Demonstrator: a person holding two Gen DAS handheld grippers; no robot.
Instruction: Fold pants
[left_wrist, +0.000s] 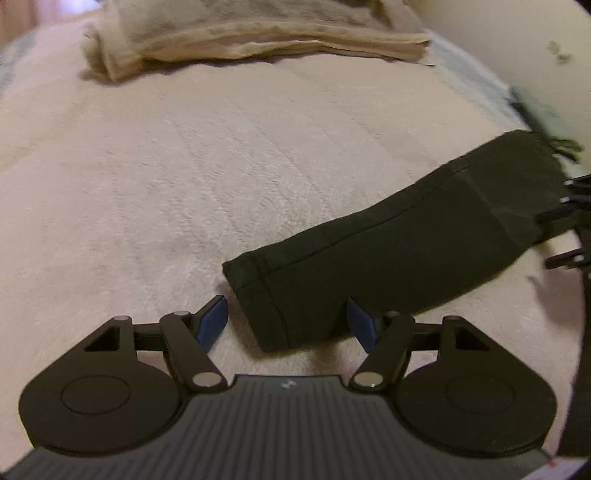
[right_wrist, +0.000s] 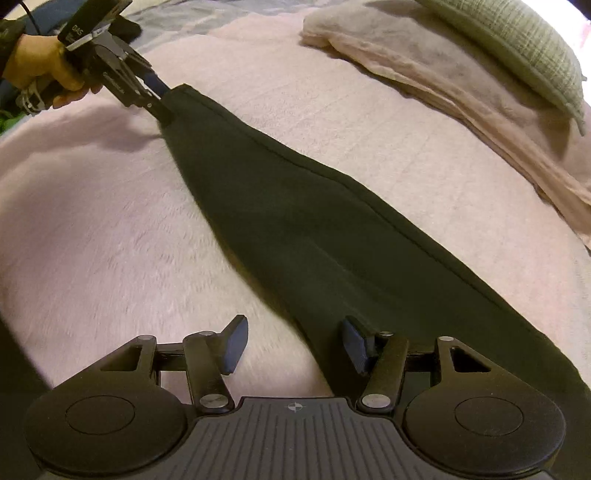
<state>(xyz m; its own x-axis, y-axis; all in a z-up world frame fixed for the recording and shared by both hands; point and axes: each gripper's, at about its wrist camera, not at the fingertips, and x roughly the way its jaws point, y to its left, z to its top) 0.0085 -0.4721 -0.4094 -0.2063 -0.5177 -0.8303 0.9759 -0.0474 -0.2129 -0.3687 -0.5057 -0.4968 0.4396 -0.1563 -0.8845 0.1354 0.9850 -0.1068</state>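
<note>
Dark pants (left_wrist: 388, 243) lie folded lengthwise into one long strip on the pink bed cover (left_wrist: 166, 166). In the left wrist view the hem end sits between the wide-apart blue pads of my left gripper (left_wrist: 287, 323), which is open. In the right wrist view the same pants (right_wrist: 295, 221) run from lower right to upper left, where a hand (right_wrist: 40, 66) holds the left gripper (right_wrist: 162, 98) at the hem. My right gripper (right_wrist: 294, 343) is open at the wider end, its right finger over the fabric and its left finger over the cover. The right gripper (left_wrist: 570, 221) also shows at the far right edge.
A folded beige blanket (left_wrist: 258, 33) lies along the far side of the bed, with a green checked pillow (right_wrist: 517, 44) on top of the blanket (right_wrist: 443, 96). A pale wall (left_wrist: 517, 37) rises at the right. Bare pink cover (right_wrist: 110, 221) spreads on both sides of the pants.
</note>
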